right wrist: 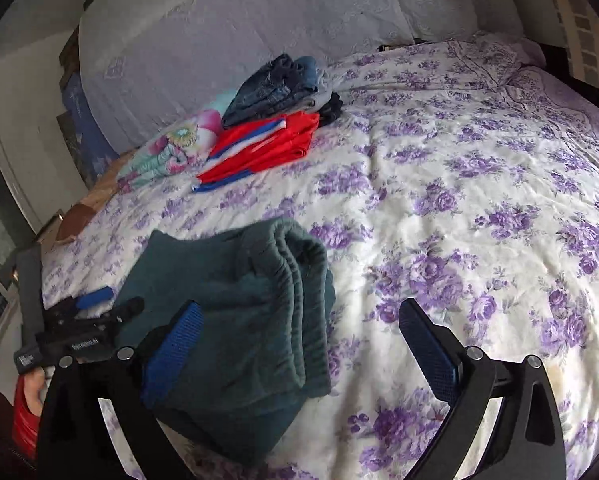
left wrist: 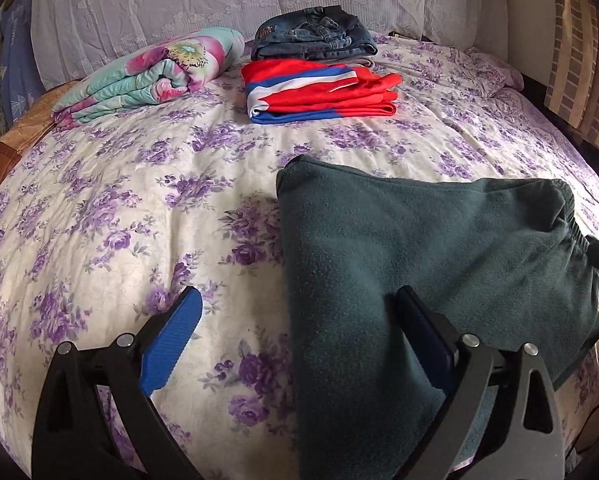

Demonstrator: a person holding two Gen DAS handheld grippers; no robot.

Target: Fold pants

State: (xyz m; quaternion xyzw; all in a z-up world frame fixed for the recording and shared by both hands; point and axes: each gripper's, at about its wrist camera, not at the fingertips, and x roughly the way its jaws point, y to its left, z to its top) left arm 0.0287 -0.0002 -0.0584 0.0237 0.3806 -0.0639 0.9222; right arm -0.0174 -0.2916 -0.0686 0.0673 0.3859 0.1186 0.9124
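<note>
Pants: we see the folded dark-green fleece pants (left wrist: 419, 248) lying on the purple-flowered white bedspread (left wrist: 119, 220).
Left gripper (left wrist: 299, 320): our blue-padded jaws stand apart, gripping nothing.
Right gripper (right wrist: 303, 336): ours gapes wide, empty.

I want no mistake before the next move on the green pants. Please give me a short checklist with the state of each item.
1. Right gripper open, nothing pinched: ok.
2. Left gripper open, free of cloth: ok.
3. Green pants folded in neat layers: not ok, edges uneven.
4. Pants lying fully on the bed: cannot tell, near edge hidden.
5. Red and blue garment and jeans apart from the pants: ok.
</note>
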